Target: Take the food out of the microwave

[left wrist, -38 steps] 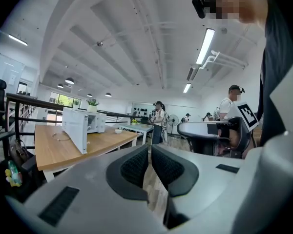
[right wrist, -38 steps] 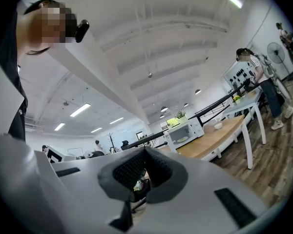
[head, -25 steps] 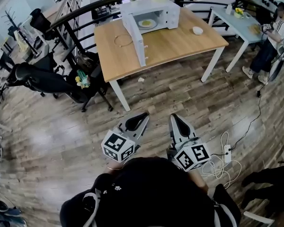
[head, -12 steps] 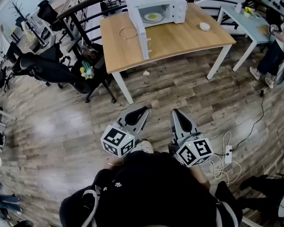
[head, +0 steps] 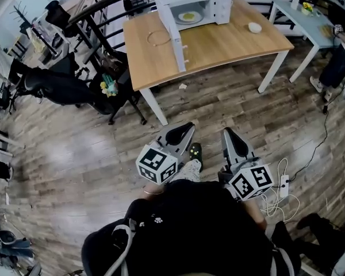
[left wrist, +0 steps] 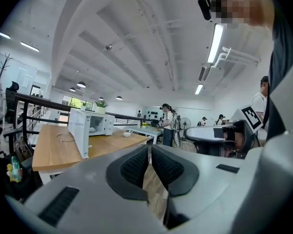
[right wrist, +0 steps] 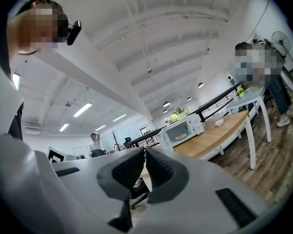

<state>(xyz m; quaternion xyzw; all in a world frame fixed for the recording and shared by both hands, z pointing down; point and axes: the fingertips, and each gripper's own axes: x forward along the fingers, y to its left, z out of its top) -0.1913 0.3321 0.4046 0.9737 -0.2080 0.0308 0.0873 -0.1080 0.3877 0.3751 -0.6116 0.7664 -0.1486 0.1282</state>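
The white microwave stands at the far edge of the wooden table, its door swung wide open toward me. Inside lies a pale plate with yellow food. Both grippers hover over the floor, well short of the table. My left gripper is shut with nothing in it, and so is my right gripper. The left gripper view shows the microwave far off past the closed left gripper. The right gripper view shows the microwave beyond the closed right gripper.
A small white bowl and a thin ring of cord lie on the table. A black chair with bags stands left of the table. A light blue table and a person are at the right. A power strip with cables lies on the floor.
Both grippers have shifted a little forward with the person, and the table looks slightly nearer. A shoe now shows between the grippers. Both pairs of jaws stay shut.
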